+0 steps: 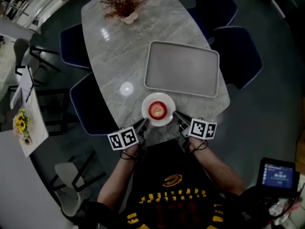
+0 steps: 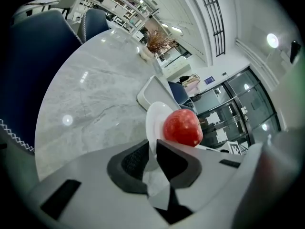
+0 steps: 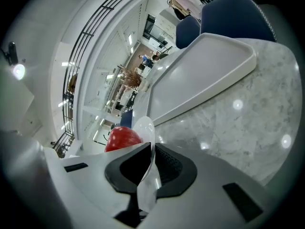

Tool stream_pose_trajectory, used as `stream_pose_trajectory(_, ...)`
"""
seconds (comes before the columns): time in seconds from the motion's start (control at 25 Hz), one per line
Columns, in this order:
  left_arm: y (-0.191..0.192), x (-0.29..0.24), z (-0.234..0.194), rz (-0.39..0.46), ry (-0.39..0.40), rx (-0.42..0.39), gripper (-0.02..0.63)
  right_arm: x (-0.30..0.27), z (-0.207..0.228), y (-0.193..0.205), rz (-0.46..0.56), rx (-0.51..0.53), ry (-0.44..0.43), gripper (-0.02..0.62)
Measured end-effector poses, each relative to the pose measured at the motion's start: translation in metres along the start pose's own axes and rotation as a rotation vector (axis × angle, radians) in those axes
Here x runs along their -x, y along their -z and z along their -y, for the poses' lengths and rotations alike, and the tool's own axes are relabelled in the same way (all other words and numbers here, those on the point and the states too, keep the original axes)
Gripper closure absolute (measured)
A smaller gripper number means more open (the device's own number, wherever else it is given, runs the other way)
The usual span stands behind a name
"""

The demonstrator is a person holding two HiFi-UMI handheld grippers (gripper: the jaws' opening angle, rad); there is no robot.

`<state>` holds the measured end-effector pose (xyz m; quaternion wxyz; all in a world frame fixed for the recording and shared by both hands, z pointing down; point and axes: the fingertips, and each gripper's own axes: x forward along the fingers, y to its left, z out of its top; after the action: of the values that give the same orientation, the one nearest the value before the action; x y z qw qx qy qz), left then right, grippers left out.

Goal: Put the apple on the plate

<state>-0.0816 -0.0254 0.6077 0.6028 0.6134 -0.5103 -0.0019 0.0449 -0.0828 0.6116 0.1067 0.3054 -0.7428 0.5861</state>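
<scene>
Red apple [image 1: 157, 110] sits on the plate [image 1: 165, 99], between left gripper [image 2: 152, 152] and right gripper [image 3: 151, 155], both sets of fingers pinching its rim.

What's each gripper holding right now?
Left gripper: shut on the rim of the plate, which carries the apple.
Right gripper: shut on the plate's other side.

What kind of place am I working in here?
Likely a dining or meeting corner of an open office: an oval marble-look table, blue chairs around it, glass partitions beyond.
</scene>
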Motion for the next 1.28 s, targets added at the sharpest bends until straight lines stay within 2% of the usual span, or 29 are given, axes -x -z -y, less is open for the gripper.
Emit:
stream_pose_trajectory(0.52, -0.020, -0.020, 0.082, 0.089, 0.175, 0.000, 0.568, 0.057, -0.005, -0.063, 0.149, -0.051, -0.131, 0.565)
stream_pose_trajectory(0.76, -0.029, 0.001, 0.123, 0.108, 0.261, -0.021, 0.569, 0.091, -0.039, -0.081, 0.219, -0.063, -0.190, 0.568)
stream_pose_trajectory(0.96, -0.044, 0.002, 0.146, 0.110, 0.313, -0.020, 0.577, 0.105, -0.043, -0.098, 0.260, -0.086, -0.178, 0.568)
stream_pose_trajectory(1.08, -0.054, 0.005, 0.158, 0.108, 0.357, -0.023, 0.580, 0.110, -0.054, -0.108, 0.291, -0.109, -0.205, 0.568)
stream_pose_trajectory(1.16, -0.061, 0.010, 0.156, 0.103, 0.376, -0.018, 0.580, 0.107, -0.057, -0.104, 0.305, -0.169, -0.188, 0.568)
stream_pose_trajectory(1.28, -0.073, 0.014, 0.148, 0.096, 0.421, -0.012, 0.581, 0.096, -0.059, -0.102, 0.341, -0.169, -0.180, 0.569)
